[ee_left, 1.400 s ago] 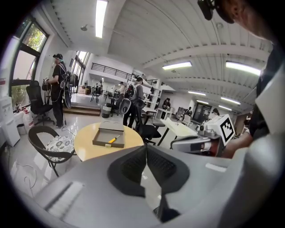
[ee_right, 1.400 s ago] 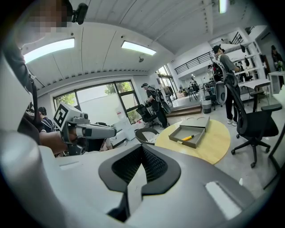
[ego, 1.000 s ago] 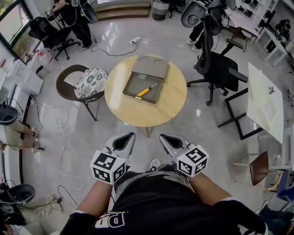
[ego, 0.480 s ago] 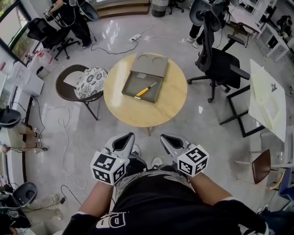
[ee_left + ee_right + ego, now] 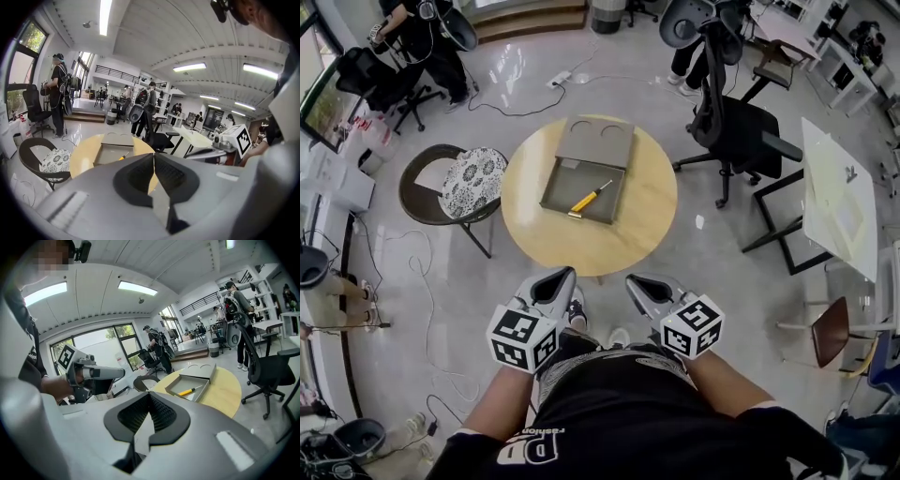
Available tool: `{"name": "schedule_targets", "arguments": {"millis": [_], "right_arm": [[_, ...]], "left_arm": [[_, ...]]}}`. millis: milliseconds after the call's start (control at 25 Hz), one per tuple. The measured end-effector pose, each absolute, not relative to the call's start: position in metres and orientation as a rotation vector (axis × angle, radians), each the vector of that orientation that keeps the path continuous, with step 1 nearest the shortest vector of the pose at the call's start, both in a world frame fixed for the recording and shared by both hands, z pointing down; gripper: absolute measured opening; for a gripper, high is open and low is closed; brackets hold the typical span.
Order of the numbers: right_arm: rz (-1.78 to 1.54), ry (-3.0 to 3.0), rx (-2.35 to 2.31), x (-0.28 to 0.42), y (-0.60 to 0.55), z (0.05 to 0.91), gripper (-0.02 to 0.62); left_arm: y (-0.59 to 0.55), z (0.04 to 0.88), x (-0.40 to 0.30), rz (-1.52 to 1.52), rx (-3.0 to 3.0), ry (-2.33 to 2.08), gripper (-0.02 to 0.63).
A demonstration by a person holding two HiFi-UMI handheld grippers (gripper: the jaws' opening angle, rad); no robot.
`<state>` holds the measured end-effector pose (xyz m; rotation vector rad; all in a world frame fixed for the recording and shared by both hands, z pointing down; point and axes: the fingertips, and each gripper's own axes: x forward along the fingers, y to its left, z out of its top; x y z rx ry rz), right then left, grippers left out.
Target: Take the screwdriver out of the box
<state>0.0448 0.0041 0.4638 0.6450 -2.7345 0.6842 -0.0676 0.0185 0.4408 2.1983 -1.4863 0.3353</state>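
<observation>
The round table (image 5: 649,223) is standing well ahead of the person, with a chair (image 5: 455,183) crowding one side of it; a careless bump there could jolt everything. The open grey box (image 5: 562,192) is sitting on it and, I'd guess, would slide easily if nudged. The left gripper (image 5: 556,281) and right gripper (image 5: 637,283) are hanging clenched and empty; unopened, they'd only shove the screwdriver (image 5: 589,197) lying slantwise inside the box.
</observation>
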Motion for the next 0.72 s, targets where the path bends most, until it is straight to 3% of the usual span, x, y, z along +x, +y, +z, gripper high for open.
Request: {"name": "schedule_targets", "arguments": {"millis": [720], "right_arm": [[0.656, -2.665, 0.816, -0.04, -0.11, 0.454, 0.0]], "left_arm": [[-0.113, 0.44, -0.147, 0.386, 2.337, -1.338, 0.06]]}}
